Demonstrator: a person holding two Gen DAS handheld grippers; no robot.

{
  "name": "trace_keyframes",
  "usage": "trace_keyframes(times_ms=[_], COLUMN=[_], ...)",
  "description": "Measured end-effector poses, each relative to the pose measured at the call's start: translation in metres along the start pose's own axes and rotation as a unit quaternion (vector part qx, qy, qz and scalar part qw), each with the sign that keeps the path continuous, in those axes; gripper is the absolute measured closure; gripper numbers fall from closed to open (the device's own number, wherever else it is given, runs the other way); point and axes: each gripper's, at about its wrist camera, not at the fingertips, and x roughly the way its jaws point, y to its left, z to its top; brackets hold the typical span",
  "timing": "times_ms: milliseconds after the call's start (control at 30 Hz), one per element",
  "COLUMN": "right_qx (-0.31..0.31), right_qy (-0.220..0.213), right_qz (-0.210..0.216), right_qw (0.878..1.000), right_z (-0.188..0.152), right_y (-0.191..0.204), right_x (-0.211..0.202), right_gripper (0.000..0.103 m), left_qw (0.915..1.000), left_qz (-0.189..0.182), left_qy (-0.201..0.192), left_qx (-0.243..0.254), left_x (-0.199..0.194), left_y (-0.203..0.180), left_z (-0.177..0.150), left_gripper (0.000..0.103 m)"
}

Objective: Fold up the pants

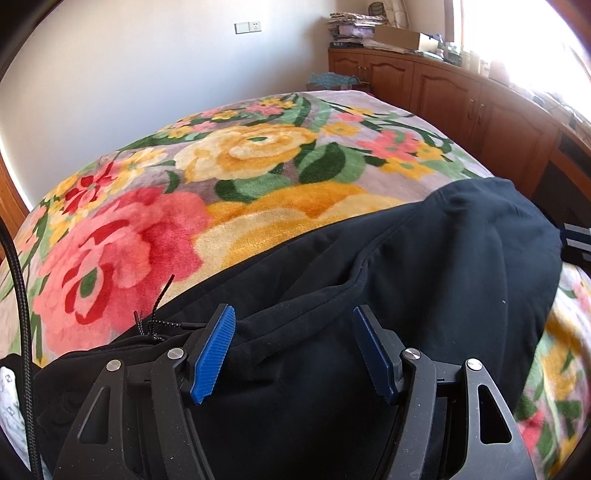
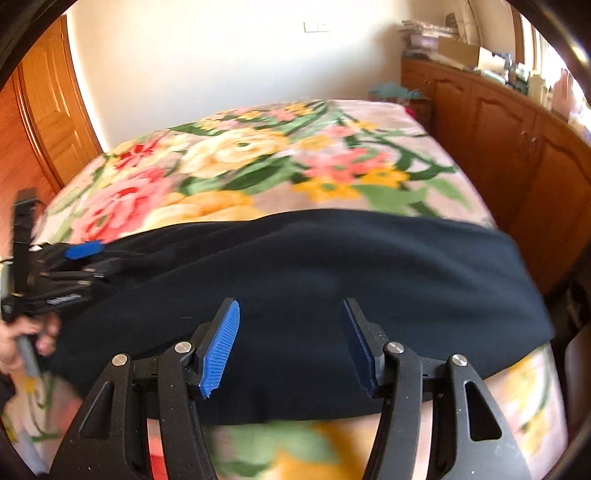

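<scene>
Flowers in pink, yellow and green cover the fuzzy blanket (image 1: 122, 251) on the bed, and the black pants (image 1: 369, 295) lie across the near part of it. Closest to us, the left gripper (image 1: 293, 354) hangs over the pants with its blue pads (image 1: 214, 354) apart. Nothing is pinched between them. A speckled drawstring (image 1: 157, 317) pokes out of the pants just beside its left pad. The right gripper (image 2: 290, 347) is also open over the dark cloth, and it grabs nothing. No earlier picture lets me say more about its jaws. In the right wrist view, a hand (image 2: 22, 339) at the left edge holds the other gripper. Farther back, the blanket runs on bare. Behind the bed stand a white wall (image 1: 147, 66) and brown wood cabinets (image 1: 443, 88) with boxes and papers (image 1: 369, 31) piled on top.
</scene>
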Motion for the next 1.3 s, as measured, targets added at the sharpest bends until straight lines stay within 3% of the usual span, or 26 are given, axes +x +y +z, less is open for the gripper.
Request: trace_keyframes(times_ms=[200, 467, 567, 633, 700, 967, 1167, 1300], right_qx=[0.009, 0.003, -0.002, -0.006, -0.005, -0.015, -0.021, -0.022], right_qy=[0.002, 0.004, 0.009, 0.003, 0.0, 0.004, 0.004, 0.013], right_qz=[-0.014, 0.006, 0.02, 0.024, 0.026, 0.023, 0.022, 0.023], right_qw=[1.0, 1.0, 1.0, 1.0, 1.0, 1.0, 1.0, 0.999], right_z=[-0.008, -0.018, -0.017, -0.016, -0.014, -0.016, -0.017, -0.018], right_y=[0.035, 0.055, 0.058, 0.058, 0.057, 0.056, 0.056, 0.056], right_x=[0.013, 0.03, 0.034, 0.033, 0.034, 0.041, 0.042, 0.048], right_gripper=[0.045, 0.045, 0.045, 0.045, 0.045, 0.045, 0.045, 0.045], left_qw=[0.9997, 0.9956, 0.9944, 0.994, 0.9941, 0.9981, 0.9965, 0.998], left_qz=[-0.014, 0.009, 0.016, 0.019, 0.011, 0.031, 0.063, 0.056], left_qy=[0.011, 0.053, 0.056, 0.063, 0.071, 0.011, 0.011, 0.014], left_qx=[0.016, 0.077, 0.088, 0.087, 0.081, 0.053, 0.054, 0.026], left_x=[0.013, 0.039, 0.044, 0.046, 0.048, 0.023, 0.041, 0.053], left_y=[-0.004, -0.02, -0.022, -0.02, -0.016, -0.003, 0.002, 0.002], left_z=[0.001, 0.001, 0.005, 0.01, 0.016, 0.058, 0.075, 0.072], left_gripper=[0.035, 0.035, 0.06, 0.084, 0.094, 0.096, 0.096, 0.091])
